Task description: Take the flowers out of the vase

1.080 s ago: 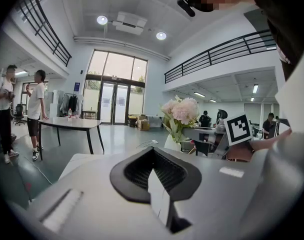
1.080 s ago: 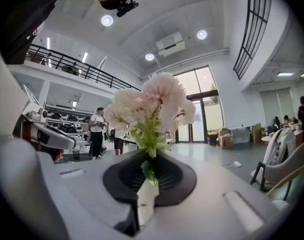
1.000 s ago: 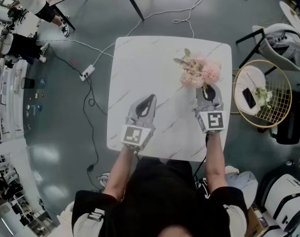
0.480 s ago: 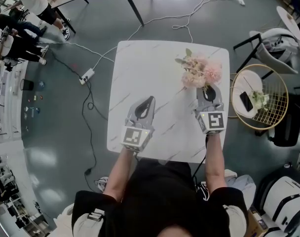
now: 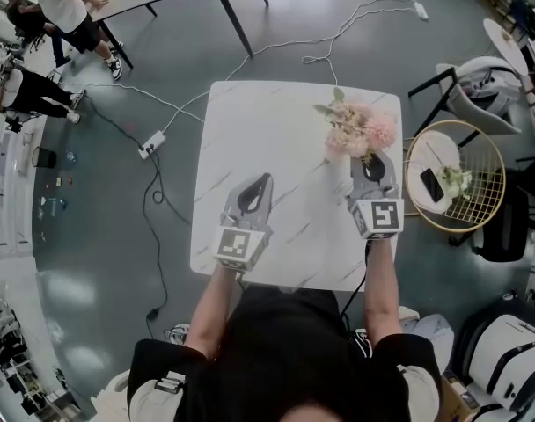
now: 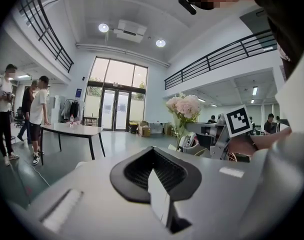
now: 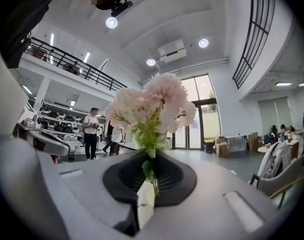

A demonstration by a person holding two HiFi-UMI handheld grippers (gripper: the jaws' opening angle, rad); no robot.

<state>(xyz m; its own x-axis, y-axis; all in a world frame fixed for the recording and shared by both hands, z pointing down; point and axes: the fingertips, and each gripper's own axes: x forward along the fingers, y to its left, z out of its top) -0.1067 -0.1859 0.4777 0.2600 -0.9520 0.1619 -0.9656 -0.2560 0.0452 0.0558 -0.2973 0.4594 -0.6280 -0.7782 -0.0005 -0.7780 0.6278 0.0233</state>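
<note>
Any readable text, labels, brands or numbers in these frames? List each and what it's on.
No readable text anywhere in the frames.
Left marker cube and right marker cube: black-and-white square patterns only, no letters or digits.
Blue sign beside the glass doors: too small to read.
</note>
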